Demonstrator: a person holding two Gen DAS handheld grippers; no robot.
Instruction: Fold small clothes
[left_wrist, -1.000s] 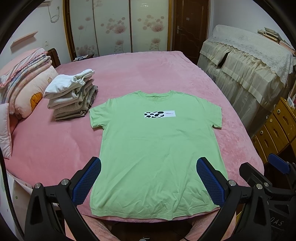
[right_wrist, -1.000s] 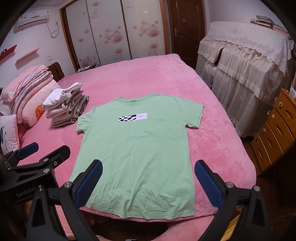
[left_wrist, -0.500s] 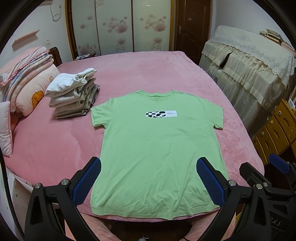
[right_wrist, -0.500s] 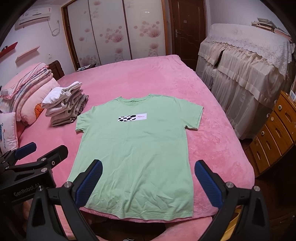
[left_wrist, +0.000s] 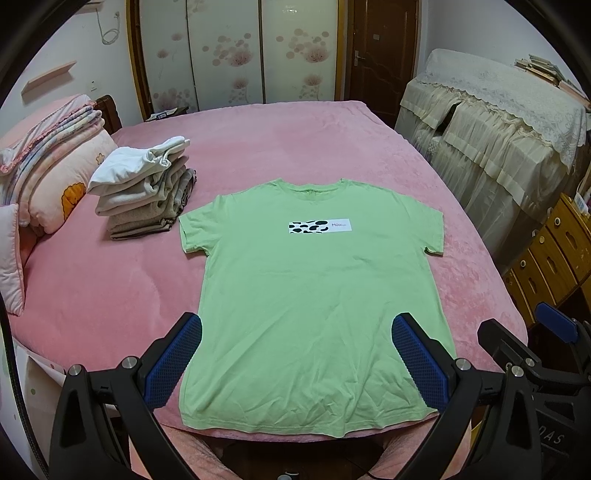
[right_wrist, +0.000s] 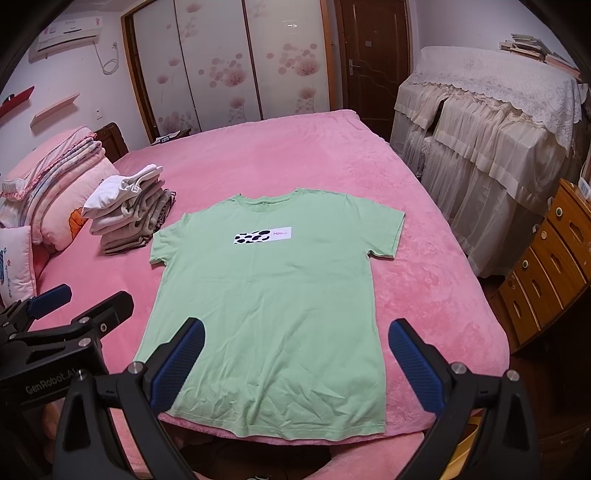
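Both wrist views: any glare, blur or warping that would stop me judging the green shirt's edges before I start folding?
Left wrist view: green T-shirt sharp and evenly lit, hem and sleeves clear; fisheye bends the bed edges and darkens corners. Right wrist view: same sharpness, no blur; glare only on the wardrobe doors, off the shirt.

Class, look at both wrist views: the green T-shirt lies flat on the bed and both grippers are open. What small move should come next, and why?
Probably lower the left gripper toward the green T-shirt's left sleeve. The shirt lies flat and unfolded on the pink bed, and the right gripper is also open with empty jaws.
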